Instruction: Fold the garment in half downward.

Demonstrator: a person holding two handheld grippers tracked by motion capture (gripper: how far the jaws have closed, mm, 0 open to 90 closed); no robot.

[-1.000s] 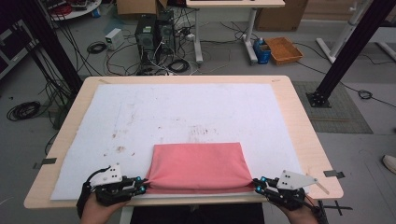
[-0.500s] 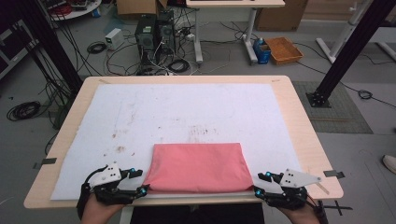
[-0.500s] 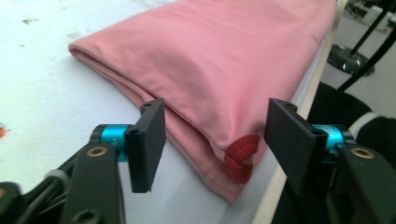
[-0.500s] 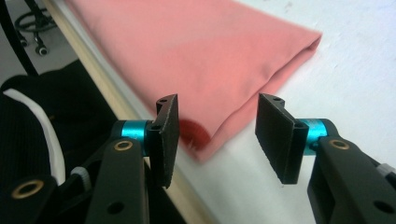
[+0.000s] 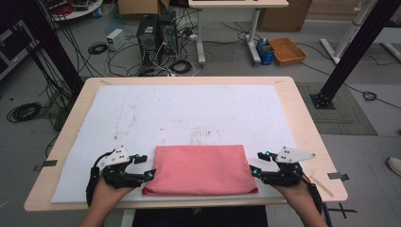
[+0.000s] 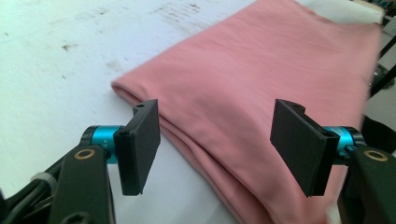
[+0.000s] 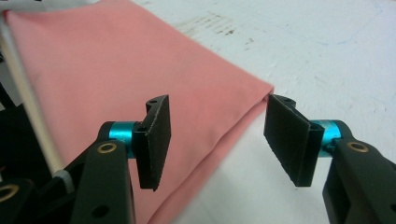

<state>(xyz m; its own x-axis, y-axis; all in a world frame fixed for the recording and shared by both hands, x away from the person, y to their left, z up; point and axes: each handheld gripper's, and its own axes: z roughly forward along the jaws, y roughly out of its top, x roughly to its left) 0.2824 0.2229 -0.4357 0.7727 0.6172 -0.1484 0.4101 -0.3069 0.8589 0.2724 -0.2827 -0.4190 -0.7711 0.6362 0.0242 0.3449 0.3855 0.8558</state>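
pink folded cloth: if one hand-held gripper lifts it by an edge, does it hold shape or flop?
Likely flops: the pink cloth lies flat in soft stacked layers, visible along its folded edge, with nothing stiff showing. Lifted from one side, the layers would probably sag and slide open. It looks thin, so probably light; pushed, it may bunch on the white mat rather than slide whole.

Pink cloth (image 5: 201, 169) in front of me, folded into a flat rectangle, layered edges showing at its left (image 6: 196, 154) and right (image 7: 219, 140) ends. It lies smooth on the white mat (image 5: 189, 113), near edge along the table's front edge.
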